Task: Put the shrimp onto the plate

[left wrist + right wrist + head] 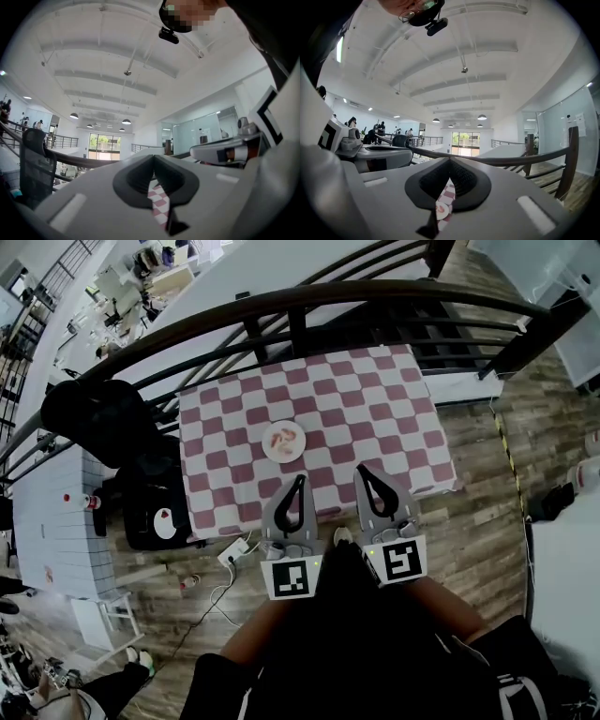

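Observation:
A small white plate (269, 452) sits near the middle of the red-and-white checkered table (375, 399), with pink shrimp (285, 439) lying on it. Both grippers hang short of the table's near edge, close to the person's body. My left gripper (300, 480) has its jaws shut with nothing between them, and it points at the plate from just below. My right gripper (361, 469) is likewise shut and empty, to the right of the plate. In the right gripper view a sliver of the plate (443, 209) shows through the slot below the gripper's (450, 159) closed tips.
A black railing (300, 306) curves round behind the table. To the left are a black chair (103, 418) and a white table (52, 521). A power strip with cable (234, 554) lies on the wooden floor by the table's near left corner.

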The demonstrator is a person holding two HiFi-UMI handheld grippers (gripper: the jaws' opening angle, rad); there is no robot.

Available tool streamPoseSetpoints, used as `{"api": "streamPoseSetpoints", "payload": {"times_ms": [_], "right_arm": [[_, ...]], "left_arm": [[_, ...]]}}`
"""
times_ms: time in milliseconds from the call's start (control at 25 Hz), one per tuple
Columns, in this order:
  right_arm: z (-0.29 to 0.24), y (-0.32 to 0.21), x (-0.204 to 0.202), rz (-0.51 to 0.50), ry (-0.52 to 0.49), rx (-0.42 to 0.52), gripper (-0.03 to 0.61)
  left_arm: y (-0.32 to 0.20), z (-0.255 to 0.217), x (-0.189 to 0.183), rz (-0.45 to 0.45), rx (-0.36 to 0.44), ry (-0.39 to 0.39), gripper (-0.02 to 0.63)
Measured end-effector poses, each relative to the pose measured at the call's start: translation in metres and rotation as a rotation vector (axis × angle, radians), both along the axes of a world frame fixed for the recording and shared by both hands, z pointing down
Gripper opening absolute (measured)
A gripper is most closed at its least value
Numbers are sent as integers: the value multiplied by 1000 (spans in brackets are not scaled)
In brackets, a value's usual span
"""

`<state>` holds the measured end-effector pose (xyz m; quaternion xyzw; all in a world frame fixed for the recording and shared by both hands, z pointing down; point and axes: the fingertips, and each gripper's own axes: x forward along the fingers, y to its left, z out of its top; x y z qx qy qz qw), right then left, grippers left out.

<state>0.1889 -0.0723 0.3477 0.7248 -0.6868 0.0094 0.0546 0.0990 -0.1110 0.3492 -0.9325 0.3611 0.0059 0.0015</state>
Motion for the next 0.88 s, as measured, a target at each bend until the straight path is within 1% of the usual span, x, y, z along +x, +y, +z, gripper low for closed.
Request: {"api": "streamPoseSetpoints", "payload": {"times_ms": [520,880], "right_arm": [[6,-12,-19,-61,17,-17,-2],[11,-17,-30,-86,22,-30,-3]], "left_arm": [[-9,3,-15,-39,-19,3,9],[-13,4,-22,-53,-14,8,9]]}}
